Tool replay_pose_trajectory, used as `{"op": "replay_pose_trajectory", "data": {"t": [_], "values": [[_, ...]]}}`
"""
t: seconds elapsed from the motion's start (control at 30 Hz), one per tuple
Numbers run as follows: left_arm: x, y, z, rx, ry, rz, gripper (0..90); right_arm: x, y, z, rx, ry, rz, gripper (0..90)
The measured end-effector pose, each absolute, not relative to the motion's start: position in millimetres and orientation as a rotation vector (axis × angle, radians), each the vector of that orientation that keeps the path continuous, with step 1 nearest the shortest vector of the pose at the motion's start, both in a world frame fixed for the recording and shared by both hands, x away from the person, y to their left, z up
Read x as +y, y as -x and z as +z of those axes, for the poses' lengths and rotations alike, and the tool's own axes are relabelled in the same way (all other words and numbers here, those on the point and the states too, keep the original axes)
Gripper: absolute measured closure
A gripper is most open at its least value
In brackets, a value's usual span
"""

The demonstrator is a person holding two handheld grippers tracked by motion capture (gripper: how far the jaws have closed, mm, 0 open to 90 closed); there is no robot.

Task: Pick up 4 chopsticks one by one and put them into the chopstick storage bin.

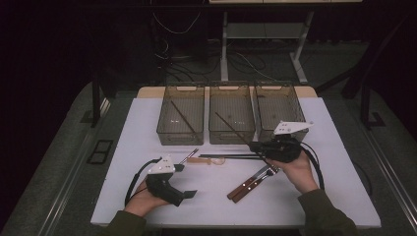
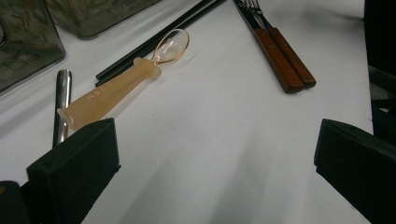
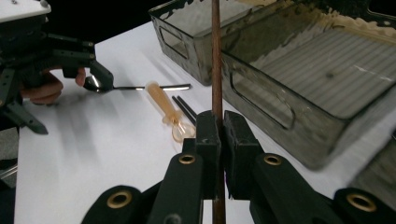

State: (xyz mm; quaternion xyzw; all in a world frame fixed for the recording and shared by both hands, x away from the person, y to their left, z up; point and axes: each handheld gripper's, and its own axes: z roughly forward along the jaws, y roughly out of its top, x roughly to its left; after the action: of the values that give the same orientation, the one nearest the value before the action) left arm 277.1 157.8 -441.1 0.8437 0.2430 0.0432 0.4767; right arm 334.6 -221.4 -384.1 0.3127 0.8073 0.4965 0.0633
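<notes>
Between the pads of the right hand-held gripper (image 3: 219, 135) — a brown chopstick (image 3: 216, 56), clamped, upright above the jaws.

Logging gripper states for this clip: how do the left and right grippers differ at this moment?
The left gripper has its jaws wide apart with nothing between them; the right gripper is shut on a brown chopstick. The left gripper rests low on the white table near the amber spoon; the right gripper sits by the bins. Both have black jaws and are hand-held.
</notes>
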Motion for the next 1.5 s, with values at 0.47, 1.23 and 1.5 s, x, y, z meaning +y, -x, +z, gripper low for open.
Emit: {"op": "replay_pose_trajectory", "data": {"t": [0.47, 1.23, 1.5], "values": [[158, -276, -440, 0.587, -2.061, 0.112, 0.0, -173, -365, -371, 2.373, -0.975, 1.522, 85.4], [159, -276, -439, 0.583, -2.040, 0.113, 0.0, -97, -428, -345, 2.255, -1.056, 1.552, 85.3], [159, -277, -438, 0.579, -2.043, 0.107, 0.0, -64, -445, -337, 2.258, -1.048, 1.517, 85.3]]}}
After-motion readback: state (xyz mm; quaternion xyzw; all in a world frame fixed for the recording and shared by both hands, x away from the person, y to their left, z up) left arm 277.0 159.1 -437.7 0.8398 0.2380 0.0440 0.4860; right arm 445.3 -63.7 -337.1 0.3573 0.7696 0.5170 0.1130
